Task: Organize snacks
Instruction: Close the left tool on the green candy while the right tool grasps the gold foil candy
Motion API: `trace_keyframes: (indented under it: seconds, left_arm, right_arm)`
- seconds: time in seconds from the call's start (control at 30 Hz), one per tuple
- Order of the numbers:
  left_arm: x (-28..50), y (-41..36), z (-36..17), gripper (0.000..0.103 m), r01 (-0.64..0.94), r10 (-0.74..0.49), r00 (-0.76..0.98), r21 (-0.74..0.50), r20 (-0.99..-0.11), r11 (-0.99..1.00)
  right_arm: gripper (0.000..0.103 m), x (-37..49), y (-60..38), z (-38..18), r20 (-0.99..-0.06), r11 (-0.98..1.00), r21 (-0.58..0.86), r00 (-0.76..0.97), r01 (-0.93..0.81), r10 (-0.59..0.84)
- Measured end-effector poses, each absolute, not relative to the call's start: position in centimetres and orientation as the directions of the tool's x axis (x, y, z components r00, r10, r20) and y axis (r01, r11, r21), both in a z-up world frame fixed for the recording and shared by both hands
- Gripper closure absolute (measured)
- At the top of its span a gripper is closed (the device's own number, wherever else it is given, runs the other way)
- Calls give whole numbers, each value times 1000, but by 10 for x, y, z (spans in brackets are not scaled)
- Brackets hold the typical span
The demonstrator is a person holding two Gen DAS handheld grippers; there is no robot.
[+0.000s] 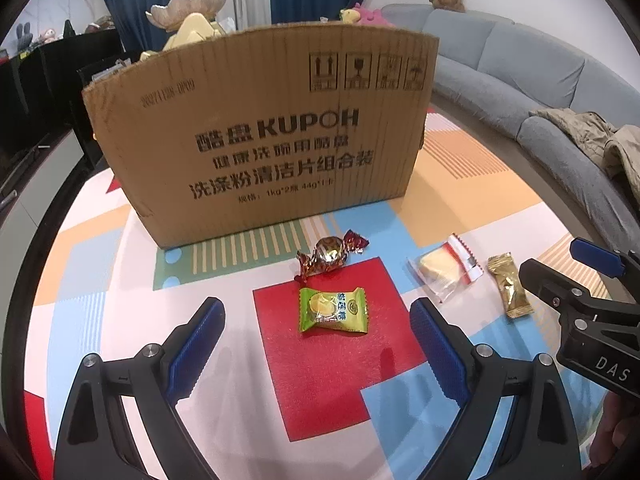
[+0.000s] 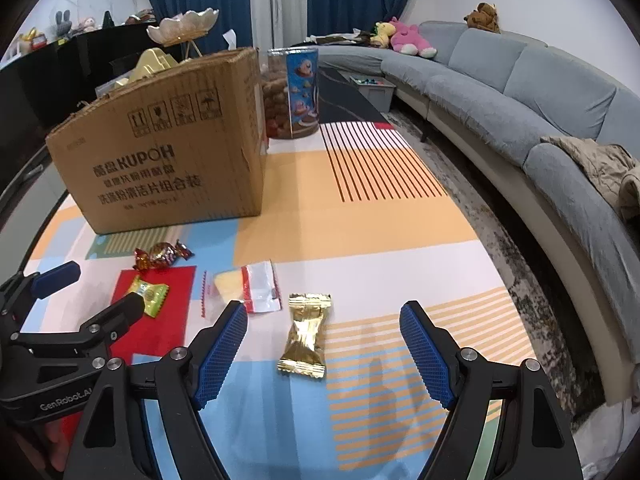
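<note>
Several snacks lie on the colourful mat in front of a brown cardboard box (image 1: 264, 128), which also shows in the right wrist view (image 2: 160, 152). My left gripper (image 1: 316, 316) is open, its jaws either side of a green candy packet (image 1: 334, 311) on a red square. Behind it lies a red-gold twisted candy (image 1: 328, 256). To the right lie a clear-wrapped yellow cake (image 1: 440, 270) and a gold packet (image 1: 509, 285). My right gripper (image 2: 324, 320) is open around the gold packet (image 2: 306, 336), with the cake (image 2: 244, 286), green packet (image 2: 150, 294) and twisted candy (image 2: 162, 255) to its left.
A clear snack jar with a blue cartoon label (image 2: 294, 94) stands behind the box's right side. A grey sofa (image 2: 500, 92) with plush toys and a jacket curves along the right. A dark cabinet (image 2: 48, 76) stands at the back left.
</note>
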State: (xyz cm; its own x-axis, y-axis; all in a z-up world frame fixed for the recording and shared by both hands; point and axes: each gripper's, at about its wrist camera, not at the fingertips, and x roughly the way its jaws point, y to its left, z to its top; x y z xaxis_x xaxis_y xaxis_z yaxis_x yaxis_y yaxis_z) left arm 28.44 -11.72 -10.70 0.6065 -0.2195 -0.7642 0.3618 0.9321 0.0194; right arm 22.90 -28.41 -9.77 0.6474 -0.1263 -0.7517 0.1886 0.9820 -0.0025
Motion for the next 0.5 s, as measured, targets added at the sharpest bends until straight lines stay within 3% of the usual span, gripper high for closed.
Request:
trace_keyframes:
  seconds: [0.5]
  left_arm:
    - [302,-125,-131,14,365,-193,560,31,-806,930]
  right_arm:
    - [24,240,-293,-127,-798,974,30,591,227,-113]
